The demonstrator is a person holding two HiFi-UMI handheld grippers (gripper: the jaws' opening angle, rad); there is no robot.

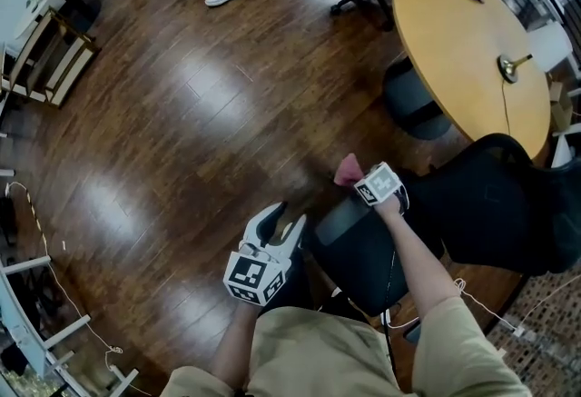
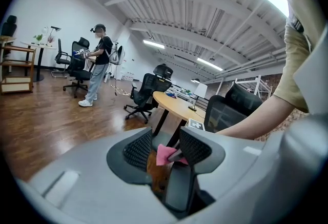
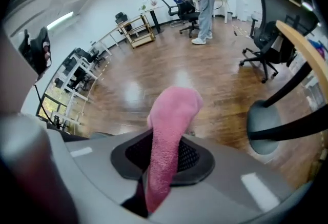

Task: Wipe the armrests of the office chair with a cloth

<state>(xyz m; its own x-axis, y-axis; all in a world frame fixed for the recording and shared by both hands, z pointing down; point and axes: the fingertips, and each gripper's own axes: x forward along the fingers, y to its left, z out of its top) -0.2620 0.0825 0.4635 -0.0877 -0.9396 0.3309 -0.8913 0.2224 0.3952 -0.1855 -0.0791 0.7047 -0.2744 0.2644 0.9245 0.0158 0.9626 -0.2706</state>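
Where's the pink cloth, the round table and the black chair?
pink cloth (image 3: 166, 136): right gripper view, its middle.
round wooden table (image 1: 463, 50): head view, bare tabletop.
black office chair (image 1: 495, 204): head view, its broad black part.

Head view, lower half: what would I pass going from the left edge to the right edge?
White cable → left gripper, open → pink cloth, held by the right gripper → black office chair.

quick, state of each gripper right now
Left hand-held gripper: open, gripping nothing.
Right hand-held gripper: shut on the pink cloth.
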